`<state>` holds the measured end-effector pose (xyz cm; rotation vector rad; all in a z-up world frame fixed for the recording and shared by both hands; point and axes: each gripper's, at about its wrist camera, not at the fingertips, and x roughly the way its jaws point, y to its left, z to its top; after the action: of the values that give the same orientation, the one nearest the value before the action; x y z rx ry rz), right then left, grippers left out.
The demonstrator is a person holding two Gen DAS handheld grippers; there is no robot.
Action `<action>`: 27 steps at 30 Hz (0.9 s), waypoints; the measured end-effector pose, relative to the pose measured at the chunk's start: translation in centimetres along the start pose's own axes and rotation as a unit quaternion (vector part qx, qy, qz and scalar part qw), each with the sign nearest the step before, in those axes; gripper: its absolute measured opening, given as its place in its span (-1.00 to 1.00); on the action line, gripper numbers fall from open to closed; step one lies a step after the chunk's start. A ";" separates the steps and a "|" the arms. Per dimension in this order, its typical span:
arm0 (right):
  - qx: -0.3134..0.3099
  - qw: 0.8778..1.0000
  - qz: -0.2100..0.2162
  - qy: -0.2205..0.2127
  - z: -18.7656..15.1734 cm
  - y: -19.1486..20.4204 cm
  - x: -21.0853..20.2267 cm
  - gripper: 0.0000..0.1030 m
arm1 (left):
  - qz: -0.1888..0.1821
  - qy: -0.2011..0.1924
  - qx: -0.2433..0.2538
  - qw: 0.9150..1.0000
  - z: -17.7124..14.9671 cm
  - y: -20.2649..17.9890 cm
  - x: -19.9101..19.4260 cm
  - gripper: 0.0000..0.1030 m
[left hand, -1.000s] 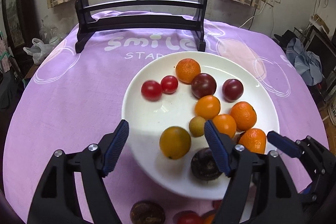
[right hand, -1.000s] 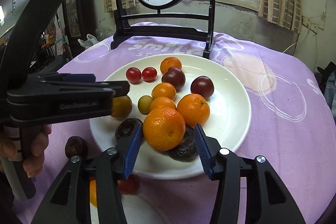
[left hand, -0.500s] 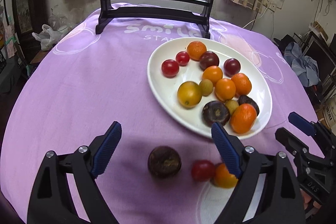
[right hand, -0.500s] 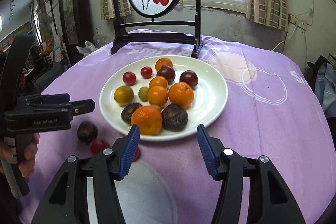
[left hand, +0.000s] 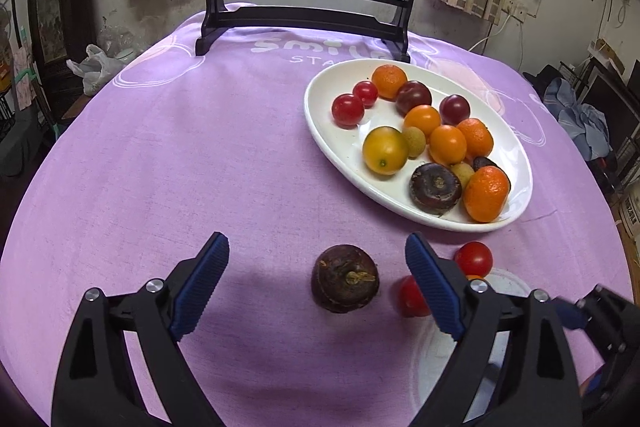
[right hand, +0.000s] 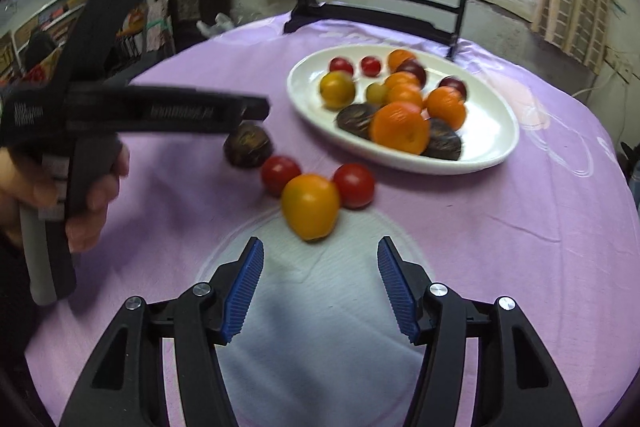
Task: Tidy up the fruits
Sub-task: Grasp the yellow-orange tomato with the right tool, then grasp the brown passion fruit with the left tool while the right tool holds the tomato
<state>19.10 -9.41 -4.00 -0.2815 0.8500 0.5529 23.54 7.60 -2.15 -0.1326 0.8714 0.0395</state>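
A white plate (left hand: 328, 131) (right hand: 492, 131) holds several oranges, tomatoes, plums and dark brown fruits. On the purple cloth near me lie a dark brown fruit (left hand: 345, 278) (right hand: 248, 145), two red tomatoes (right hand: 281, 174) (right hand: 354, 185) and an orange-yellow fruit (right hand: 310, 206). My left gripper (left hand: 316, 285) is open and empty, its fingers either side of the brown fruit without touching it. My right gripper (right hand: 320, 285) is open and empty, just short of the orange-yellow fruit. The left gripper also shows in the right wrist view (right hand: 160, 109).
A black wooden stand with a round painted screen (left hand: 304, 15) stands at the table's far edge behind the plate. A pale round patch on the cloth (right hand: 320, 307) lies under my right gripper. The table edge curves away on both sides.
Both grippers have pulled back from the plate toward the near side of the table. The left gripper now frames the loose brown fruit; the right faces the loose orange-yellow fruit.
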 end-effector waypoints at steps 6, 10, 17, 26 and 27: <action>-0.006 1.000 0.003 0.022 0.7 1.1 2.8 0.04 | -0.004 0.005 -0.011 1.000 0.3 0.9 0.2 0.70; -0.003 1.000 0.001 0.020 1.8 1.3 3.6 -0.15 | 0.001 0.008 -0.011 1.000 0.3 1.2 0.4 0.70; 0.010 1.000 0.002 0.017 1.4 0.8 2.9 -0.25 | 0.001 0.026 -0.003 1.000 -0.1 1.1 1.2 0.70; 0.048 0.999 0.011 0.010 -0.7 -1.5 0.9 -0.25 | -0.011 0.037 0.024 0.999 -0.9 0.3 1.1 0.70; 0.050 0.999 0.012 0.008 -0.7 -1.6 0.7 -0.25 | -0.013 0.037 0.031 0.999 -1.0 0.2 0.9 0.70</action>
<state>20.00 -10.81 -4.97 -0.1847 0.8942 0.5297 23.30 7.60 -3.48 -0.0866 0.9438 -0.0166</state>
